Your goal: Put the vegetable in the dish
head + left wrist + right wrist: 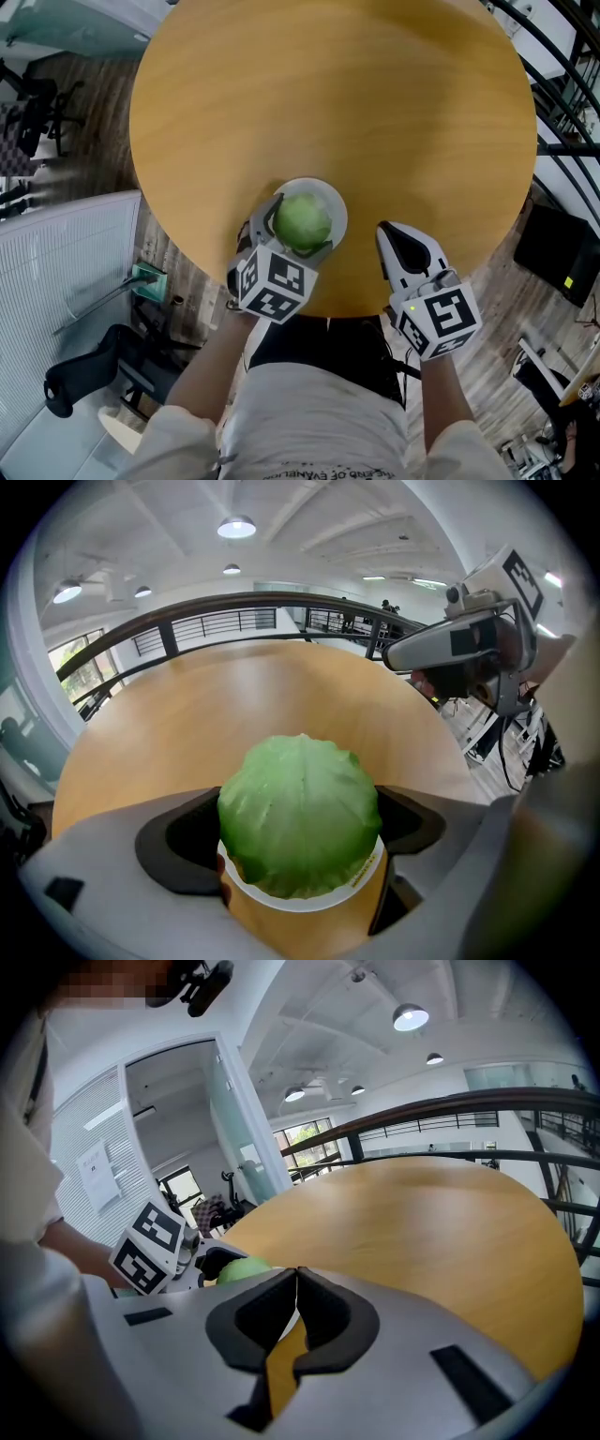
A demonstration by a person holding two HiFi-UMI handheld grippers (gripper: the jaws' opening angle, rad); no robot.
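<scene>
A green cabbage head (302, 220) rests in a small white dish (335, 202) near the front edge of the round wooden table (328, 94). My left gripper (300, 227) straddles the cabbage, one jaw against each side, shut on it. In the left gripper view the cabbage (300, 813) fills the gap between the jaws and the dish rim (300, 901) shows below it. My right gripper (387, 232) hovers over the table edge to the right of the dish, shut and empty. In the right gripper view its jaws (296, 1274) meet, and the cabbage (242, 1269) peeks out behind them.
The tabletop beyond the dish is bare wood. A black railing (562, 103) runs past the table's right side. Office chairs (89, 370) and a white slatted panel (66, 272) stand on the floor to the left. The person's body is right behind the front edge.
</scene>
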